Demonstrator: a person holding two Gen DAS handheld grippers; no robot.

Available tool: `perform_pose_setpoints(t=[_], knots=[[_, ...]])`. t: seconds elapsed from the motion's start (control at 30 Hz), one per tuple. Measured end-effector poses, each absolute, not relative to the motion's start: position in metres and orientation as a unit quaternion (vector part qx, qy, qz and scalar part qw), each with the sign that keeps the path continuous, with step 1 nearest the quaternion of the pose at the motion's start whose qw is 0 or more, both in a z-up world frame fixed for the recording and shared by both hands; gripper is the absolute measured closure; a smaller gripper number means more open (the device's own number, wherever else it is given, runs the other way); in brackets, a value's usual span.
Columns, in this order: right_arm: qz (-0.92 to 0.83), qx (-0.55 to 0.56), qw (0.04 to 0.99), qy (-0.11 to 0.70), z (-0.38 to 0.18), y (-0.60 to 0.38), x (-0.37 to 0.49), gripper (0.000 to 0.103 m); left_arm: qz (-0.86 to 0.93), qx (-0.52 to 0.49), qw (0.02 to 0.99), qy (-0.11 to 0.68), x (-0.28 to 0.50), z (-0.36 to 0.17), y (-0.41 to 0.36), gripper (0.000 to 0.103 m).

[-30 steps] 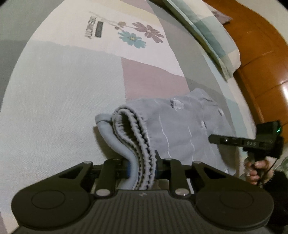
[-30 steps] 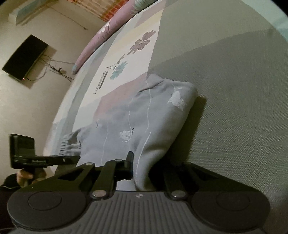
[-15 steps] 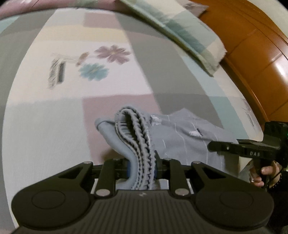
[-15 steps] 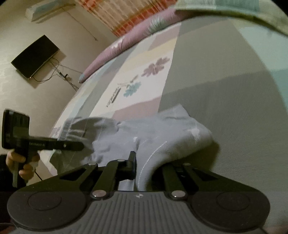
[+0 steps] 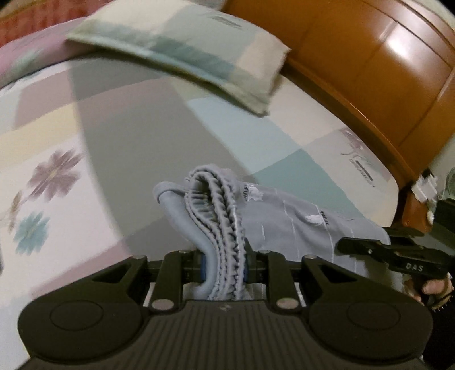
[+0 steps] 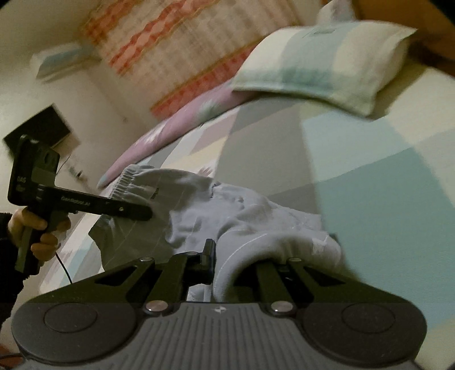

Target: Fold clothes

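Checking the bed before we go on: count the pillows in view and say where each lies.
1. The checked pillow lies on the bedsheet by the wooden headboard, beyond the grey garment. More may be out of view.

Patchwork bedspread (image 5: pixel 142 119), checked pillow (image 5: pixel 182 48), wooden headboard (image 5: pixel 369 71), cream wall (image 6: pixel 71 25) with dark screen (image 6: pixel 48 128)

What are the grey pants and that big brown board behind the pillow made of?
The grey pants look like soft, matte knit cloth, probably cotton: they droop, and the waistband is gathered with elastic. The brown headboard looks like varnished wood, since it shines with light streaks.
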State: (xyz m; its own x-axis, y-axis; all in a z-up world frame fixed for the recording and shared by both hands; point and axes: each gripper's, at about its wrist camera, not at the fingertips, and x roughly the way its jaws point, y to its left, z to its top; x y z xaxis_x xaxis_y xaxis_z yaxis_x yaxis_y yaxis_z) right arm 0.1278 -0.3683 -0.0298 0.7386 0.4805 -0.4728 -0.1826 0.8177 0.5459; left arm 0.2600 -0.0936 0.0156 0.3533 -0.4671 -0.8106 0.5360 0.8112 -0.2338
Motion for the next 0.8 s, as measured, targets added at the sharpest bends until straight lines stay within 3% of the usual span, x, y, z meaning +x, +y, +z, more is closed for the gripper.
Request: perform_pose_setpoints(t=[0.47,0.8], knots=[[0.013,0.282,0.930,0.234,-0.028,-0.483,0.099,0.093,-0.419,0.167,0.766,0.458,0.350,0.018,-0.327,0.084],[-0.051,0.254,0.941,0.218,-0.037,-0.492,0.107,0.093,-0.428,0.219,0.741,0.469,0.405,-0.008,-0.416,0.084]])
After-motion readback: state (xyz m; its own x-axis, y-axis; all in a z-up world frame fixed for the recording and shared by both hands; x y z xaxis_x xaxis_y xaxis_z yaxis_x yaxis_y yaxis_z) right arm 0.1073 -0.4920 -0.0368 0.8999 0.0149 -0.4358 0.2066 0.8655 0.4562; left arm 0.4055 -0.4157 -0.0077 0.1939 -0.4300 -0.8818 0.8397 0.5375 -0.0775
